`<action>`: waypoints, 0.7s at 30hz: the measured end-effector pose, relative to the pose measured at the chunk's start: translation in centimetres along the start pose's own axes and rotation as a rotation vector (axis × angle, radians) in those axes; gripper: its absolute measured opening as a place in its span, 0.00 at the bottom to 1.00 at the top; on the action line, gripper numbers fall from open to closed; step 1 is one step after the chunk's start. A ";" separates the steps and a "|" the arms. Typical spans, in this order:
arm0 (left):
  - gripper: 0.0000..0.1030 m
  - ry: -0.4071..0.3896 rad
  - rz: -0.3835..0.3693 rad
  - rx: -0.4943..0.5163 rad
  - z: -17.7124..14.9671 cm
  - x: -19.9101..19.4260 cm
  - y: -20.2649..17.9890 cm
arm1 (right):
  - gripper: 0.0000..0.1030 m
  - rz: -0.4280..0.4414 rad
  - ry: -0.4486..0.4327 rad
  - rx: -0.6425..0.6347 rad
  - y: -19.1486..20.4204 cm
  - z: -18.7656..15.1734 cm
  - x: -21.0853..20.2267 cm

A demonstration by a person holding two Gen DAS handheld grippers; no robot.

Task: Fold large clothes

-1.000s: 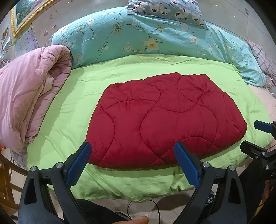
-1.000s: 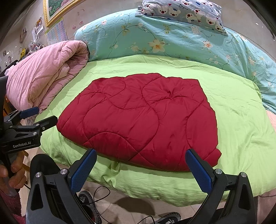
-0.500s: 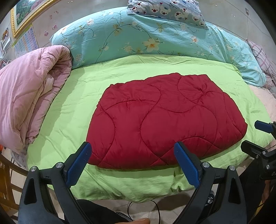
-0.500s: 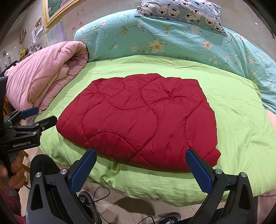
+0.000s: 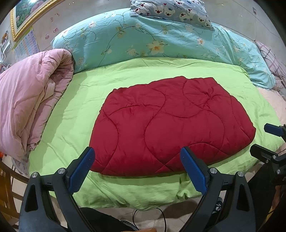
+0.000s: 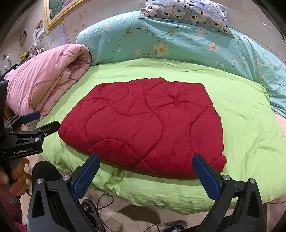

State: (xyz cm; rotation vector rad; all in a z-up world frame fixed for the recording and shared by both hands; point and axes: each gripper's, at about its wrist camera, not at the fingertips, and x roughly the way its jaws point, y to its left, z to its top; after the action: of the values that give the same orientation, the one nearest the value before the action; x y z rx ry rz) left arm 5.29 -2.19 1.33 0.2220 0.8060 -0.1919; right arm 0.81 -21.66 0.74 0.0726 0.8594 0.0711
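Note:
A red quilted garment (image 5: pixel 168 126) (image 6: pixel 143 125) lies folded flat in a rough rectangle on the lime-green bed sheet (image 5: pixel 110 80) (image 6: pixel 241 142). My left gripper (image 5: pixel 137 157) hovers open just short of the garment's near edge, nothing between its blue pads. My right gripper (image 6: pixel 146 164) is open too, held before the near right part of the same edge. In the left wrist view the right gripper (image 5: pixel 262 139) shows at the far right edge. In the right wrist view the left gripper (image 6: pixel 44 121) appears at the left, held by a hand (image 6: pixel 16 180).
A rolled pink quilt (image 5: pixel 26 107) (image 6: pixel 44 82) lies at the sheet's left side. A turquoise floral duvet (image 5: pixel 152 41) (image 6: pixel 178 42) and a bear-print pillow (image 5: pixel 173 10) (image 6: pixel 187 12) sit behind. Cables (image 6: pixel 105 201) and shoes lie on the floor before the bed.

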 end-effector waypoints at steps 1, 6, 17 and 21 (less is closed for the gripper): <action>0.94 -0.001 0.000 0.000 0.0 0.0 0.0 | 1.00 0.000 -0.001 0.000 0.0 0.0 0.0; 0.94 -0.003 -0.002 0.001 0.0 -0.1 0.0 | 1.00 -0.001 -0.001 0.000 0.0 0.0 0.0; 0.94 -0.007 -0.003 0.001 0.1 -0.2 -0.2 | 1.00 -0.004 -0.003 0.002 0.0 0.1 -0.1; 0.94 -0.007 -0.003 -0.001 0.2 -0.2 -0.2 | 1.00 -0.005 -0.005 0.005 0.0 0.1 -0.2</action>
State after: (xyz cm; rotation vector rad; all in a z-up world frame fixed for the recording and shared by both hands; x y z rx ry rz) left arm 5.22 -2.36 1.57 0.2189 0.7994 -0.1949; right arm 0.73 -21.68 0.94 0.0751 0.8546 0.0647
